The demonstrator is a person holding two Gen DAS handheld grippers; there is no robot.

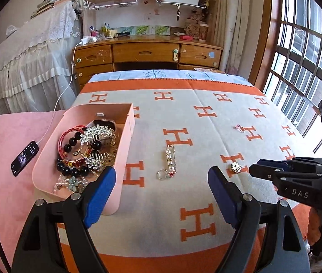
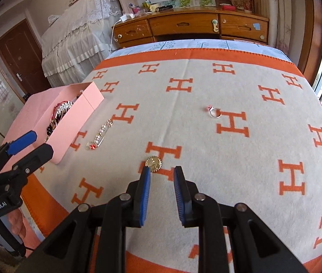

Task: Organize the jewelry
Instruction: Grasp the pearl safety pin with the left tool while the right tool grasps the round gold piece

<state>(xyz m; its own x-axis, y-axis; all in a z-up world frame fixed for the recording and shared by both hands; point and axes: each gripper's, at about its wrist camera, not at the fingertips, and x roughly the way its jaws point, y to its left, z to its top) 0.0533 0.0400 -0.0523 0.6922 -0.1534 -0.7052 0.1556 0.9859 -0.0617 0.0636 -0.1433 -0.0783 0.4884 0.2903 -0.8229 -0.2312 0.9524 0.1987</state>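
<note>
Right wrist: round gold scalloped brooch [image 2: 153,164].

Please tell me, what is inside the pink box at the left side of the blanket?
The pink box holds a heap of jewelry: a red bangle, a black bead bracelet and silver leaf-shaped hair combs. The pieces beneath the heap are covered, so I cannot identify them.

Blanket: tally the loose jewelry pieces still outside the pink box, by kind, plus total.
Pearl bead strand: 1
Round gold brooch: 1
Ring with pink stone: 1
Total: 3, all lying on the blanket. The pieces already piled in the pink box are not counted.
</note>
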